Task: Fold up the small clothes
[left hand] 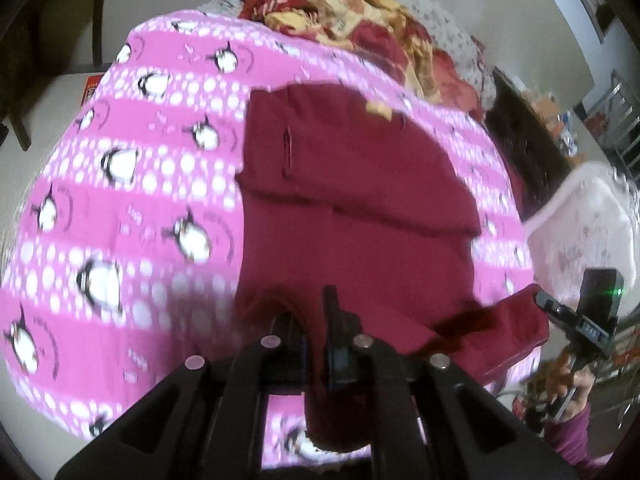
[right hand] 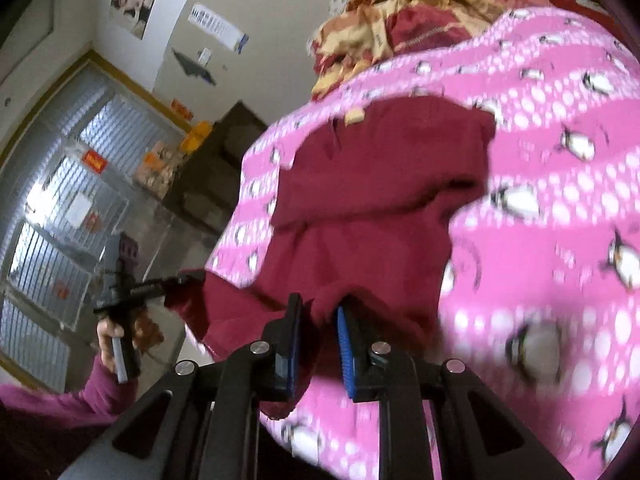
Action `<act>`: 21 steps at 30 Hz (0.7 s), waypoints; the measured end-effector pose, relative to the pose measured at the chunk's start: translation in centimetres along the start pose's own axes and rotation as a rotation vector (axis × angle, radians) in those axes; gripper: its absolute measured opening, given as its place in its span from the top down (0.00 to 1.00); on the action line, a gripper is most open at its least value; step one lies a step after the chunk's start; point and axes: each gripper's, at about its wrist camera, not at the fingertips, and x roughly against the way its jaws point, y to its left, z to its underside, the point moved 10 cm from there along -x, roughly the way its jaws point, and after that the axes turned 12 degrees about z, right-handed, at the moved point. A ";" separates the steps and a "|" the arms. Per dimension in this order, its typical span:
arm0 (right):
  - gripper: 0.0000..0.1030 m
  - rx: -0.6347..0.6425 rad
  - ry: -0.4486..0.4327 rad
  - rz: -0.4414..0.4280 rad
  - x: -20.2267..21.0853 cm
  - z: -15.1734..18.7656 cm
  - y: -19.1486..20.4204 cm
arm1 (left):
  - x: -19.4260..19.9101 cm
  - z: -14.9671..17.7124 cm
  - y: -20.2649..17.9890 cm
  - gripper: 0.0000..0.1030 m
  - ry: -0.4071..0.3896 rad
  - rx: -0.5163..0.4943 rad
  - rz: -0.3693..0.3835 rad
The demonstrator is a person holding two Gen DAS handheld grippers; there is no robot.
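A dark red garment (left hand: 360, 200) lies spread in the middle of the frame on a pink blanket with penguins (left hand: 120, 184) in the left wrist view. Its far part is folded over itself, and a small yellow tag (left hand: 379, 110) shows near its top edge. At the bottom middle of that view, the left gripper (left hand: 316, 328) pinches the near edge of the red cloth, with its two fingers closed on a bunch of it. At the lower right of the same view, the right gripper (left hand: 540, 300) holds a corner of the red cloth, and a hand (left hand: 560, 384) grips its handle. In the right wrist view, the right gripper (right hand: 318, 316) sits at the bottom middle, and red cloth is squeezed between its blue pads (right hand: 346, 344). The left gripper (right hand: 188, 278) shows at the middle left there, holding the other end of the cloth. A red and yellow patterned cloth (left hand: 360, 20) lies heaped at the top of the frame, past the blanket. A white cloth (left hand: 588, 224) sits at the right edge of the left wrist view.
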 end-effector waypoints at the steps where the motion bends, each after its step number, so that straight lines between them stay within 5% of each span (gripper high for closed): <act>1: 0.83 -0.021 -0.024 -0.005 -0.2 -1.2 -0.1 | -0.2 -1.2 0.0 0.94 -0.018 0.003 -0.004; 12: 0.88 -0.159 -0.081 0.050 -6.0 -12.4 -3.9 | -5.5 -13.4 1.2 0.94 -0.092 0.014 -0.036; 21: 0.85 -0.152 -0.025 0.247 -11.1 -16.0 -9.1 | -13.3 -18.1 5.9 0.94 -0.035 0.103 -0.070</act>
